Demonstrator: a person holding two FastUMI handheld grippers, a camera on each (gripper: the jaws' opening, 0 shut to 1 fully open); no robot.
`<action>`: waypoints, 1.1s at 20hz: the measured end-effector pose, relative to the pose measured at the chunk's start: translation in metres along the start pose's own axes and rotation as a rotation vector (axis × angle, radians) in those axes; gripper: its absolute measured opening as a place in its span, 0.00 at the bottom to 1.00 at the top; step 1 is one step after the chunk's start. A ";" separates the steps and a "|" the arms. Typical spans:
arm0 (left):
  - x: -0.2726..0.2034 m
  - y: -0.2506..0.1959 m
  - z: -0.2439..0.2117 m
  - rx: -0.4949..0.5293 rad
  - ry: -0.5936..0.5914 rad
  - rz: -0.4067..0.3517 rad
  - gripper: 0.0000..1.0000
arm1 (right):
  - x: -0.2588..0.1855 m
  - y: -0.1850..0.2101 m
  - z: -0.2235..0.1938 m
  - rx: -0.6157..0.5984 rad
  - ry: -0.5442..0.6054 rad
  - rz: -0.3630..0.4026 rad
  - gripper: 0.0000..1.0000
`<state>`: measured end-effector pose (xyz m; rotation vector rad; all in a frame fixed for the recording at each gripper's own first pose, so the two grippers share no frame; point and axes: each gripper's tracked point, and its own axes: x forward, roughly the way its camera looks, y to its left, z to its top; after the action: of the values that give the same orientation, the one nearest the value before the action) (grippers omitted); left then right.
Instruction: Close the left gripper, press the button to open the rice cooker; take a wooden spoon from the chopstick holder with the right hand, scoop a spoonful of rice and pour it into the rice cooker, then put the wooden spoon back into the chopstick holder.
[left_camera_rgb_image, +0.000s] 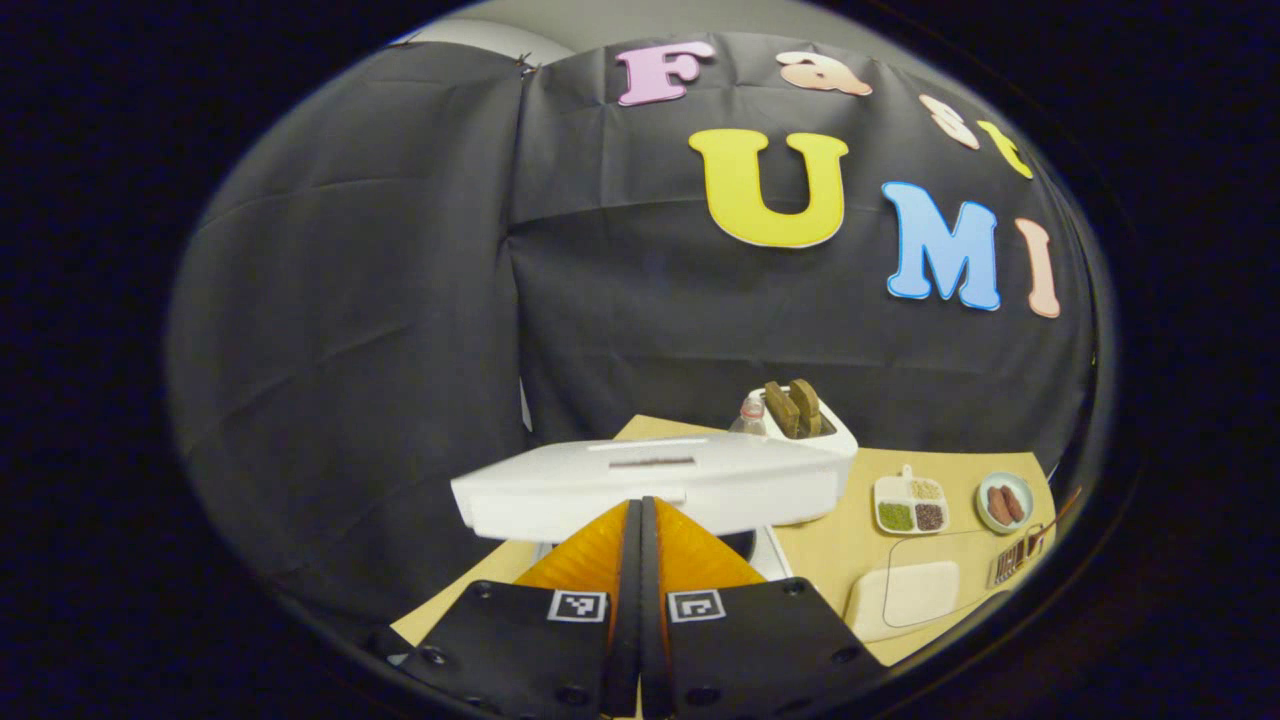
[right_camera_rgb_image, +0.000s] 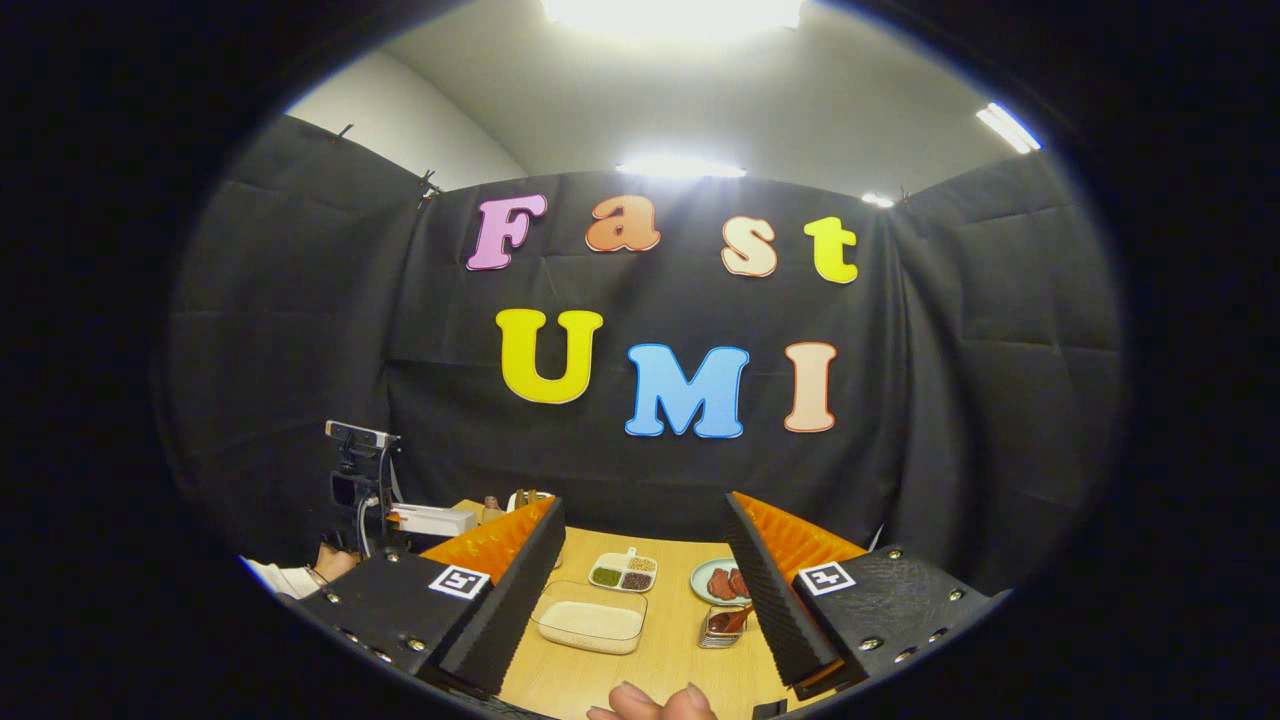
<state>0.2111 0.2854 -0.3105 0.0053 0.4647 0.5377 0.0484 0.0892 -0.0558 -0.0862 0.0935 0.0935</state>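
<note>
Left hand-held gripper (left_camera_rgb_image: 640, 520): fingers pressed together with nothing between them, forming one blunt tip suited to pushing a button. Tip held at the near edge of the rice cooker (left_camera_rgb_image: 660, 485), low and centred on its white lid; actual contact with the button cannot be told, since the fingers hide that spot. Lid raised and tilted, so the release judged as already triggered or in progress.

Right hand-held gripper (right_camera_rgb_image: 645, 585): fingers spread wide apart, holding nothing, raised above the near edge of the bench (right_camera_rgb_image: 690, 655) and aimed toward the far wall. Open stance judged as readiness for the spoon grasp.

Chopstick holder (right_camera_rgb_image: 726, 628): at the right of the bench, just beyond the right finger, with the wooden spoon (right_camera_rgb_image: 732, 618) resting in it, handle angled up and right for easy pickup. Not yet taken.

Rice container (right_camera_rgb_image: 592, 618): clear tub of white rice, near centre, between the cooker and the holder, keeping the scoop path short. Divided dish (right_camera_rgb_image: 623, 573) of grains and a small plate (right_camera_rgb_image: 722, 583) farther back, out of that path.

Fingertips (right_camera_rgb_image: 650, 703) of a person visible at the near edge.
</note>
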 end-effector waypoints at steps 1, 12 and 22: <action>0.001 0.004 -0.004 -0.004 0.009 0.008 0.08 | -0.001 -0.001 0.000 0.000 0.000 -0.003 0.96; -0.050 0.005 0.021 -0.057 -0.054 -0.036 0.07 | 0.003 -0.012 -0.009 0.029 0.012 -0.020 0.96; -0.112 0.009 0.027 -0.016 -0.132 -0.009 0.32 | 0.040 -0.077 -0.084 -0.017 0.108 -0.079 0.96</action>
<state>0.1335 0.2409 -0.2372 0.0235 0.3318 0.5286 0.0884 0.0092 -0.1372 -0.1114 0.1972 0.0109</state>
